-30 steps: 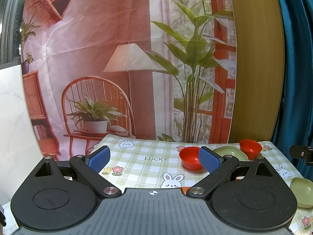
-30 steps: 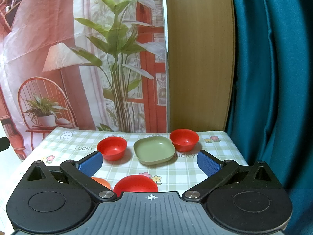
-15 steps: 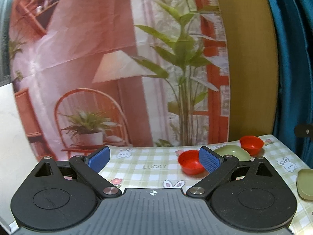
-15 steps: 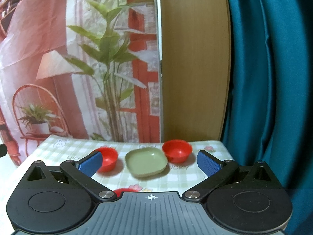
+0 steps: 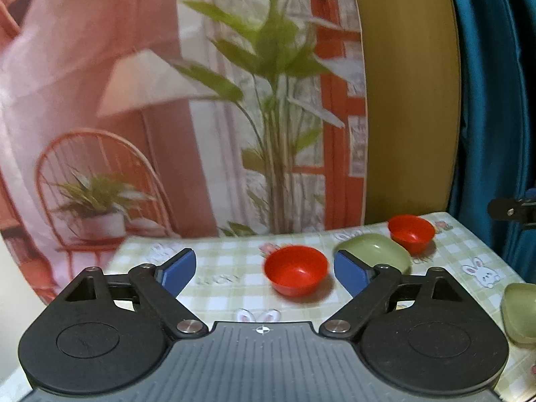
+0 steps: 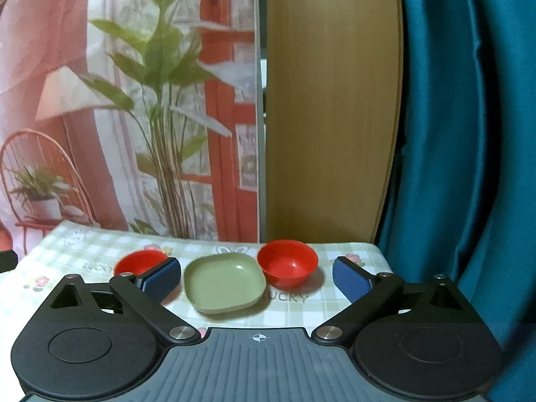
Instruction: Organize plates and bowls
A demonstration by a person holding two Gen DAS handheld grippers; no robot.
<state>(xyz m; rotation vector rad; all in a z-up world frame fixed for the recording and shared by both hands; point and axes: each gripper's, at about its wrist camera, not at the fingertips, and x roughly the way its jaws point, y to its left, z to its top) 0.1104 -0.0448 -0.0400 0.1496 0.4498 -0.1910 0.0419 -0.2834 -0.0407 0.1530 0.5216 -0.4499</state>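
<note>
The left gripper hangs above the near part of the table, its blue pads wide apart and just drawing together, with nothing pressed between them — a red bowl sits on the checked cloth beyond, framed by the gap. To the right of that bowl lies a green plate, partly hidden by the pad, and behind it a second red bowl; another green dish sits at the right edge. The right gripper also stands wide, its jaws closing on nothing. Ahead of it the same square green plate rests upright on the table, with one red bowl touching or nearly touching its right corner and the other red bowl to its left, half behind the pad.
</note>
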